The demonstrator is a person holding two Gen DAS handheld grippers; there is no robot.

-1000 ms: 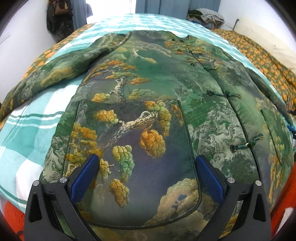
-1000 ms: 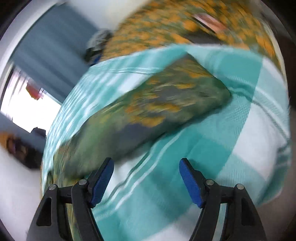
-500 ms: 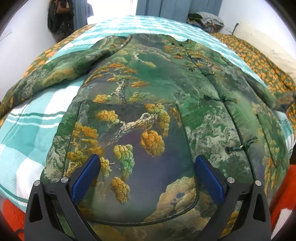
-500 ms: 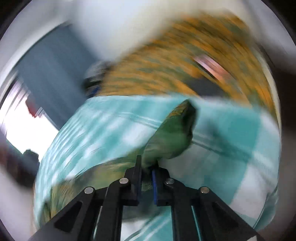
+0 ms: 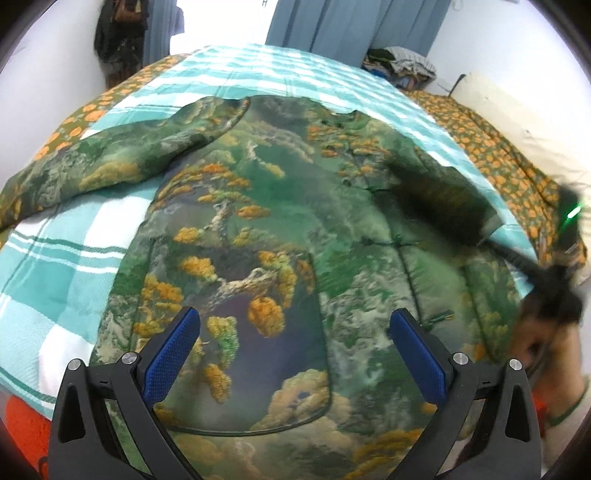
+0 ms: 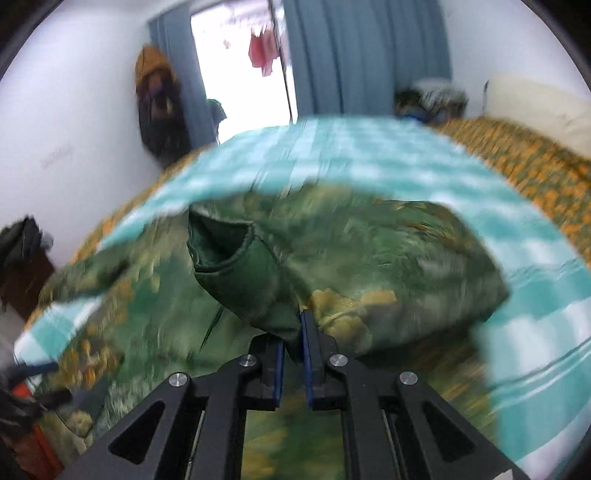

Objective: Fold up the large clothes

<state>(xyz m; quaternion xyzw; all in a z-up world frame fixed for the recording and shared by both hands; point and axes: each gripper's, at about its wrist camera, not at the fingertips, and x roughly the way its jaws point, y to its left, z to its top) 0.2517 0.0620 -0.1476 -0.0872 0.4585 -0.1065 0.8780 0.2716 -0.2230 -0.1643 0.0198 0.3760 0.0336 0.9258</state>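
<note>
Green-and-orange jacket [image 5: 258,236]: I see it spread on the checked bed cover [image 5: 55,280].
Right claw [image 6: 291,343]: mine, clamped on the sleeve [image 6: 236,266], lifted over the body.
Left claw [image 5: 291,354]: spread wide, empty.

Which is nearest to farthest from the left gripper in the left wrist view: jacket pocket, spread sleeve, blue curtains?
1. Jacket pocket, between the open left gripper fingers.
2. Spread sleeve, upper left on the bed.
3. Blue curtains, at the far wall.
</note>
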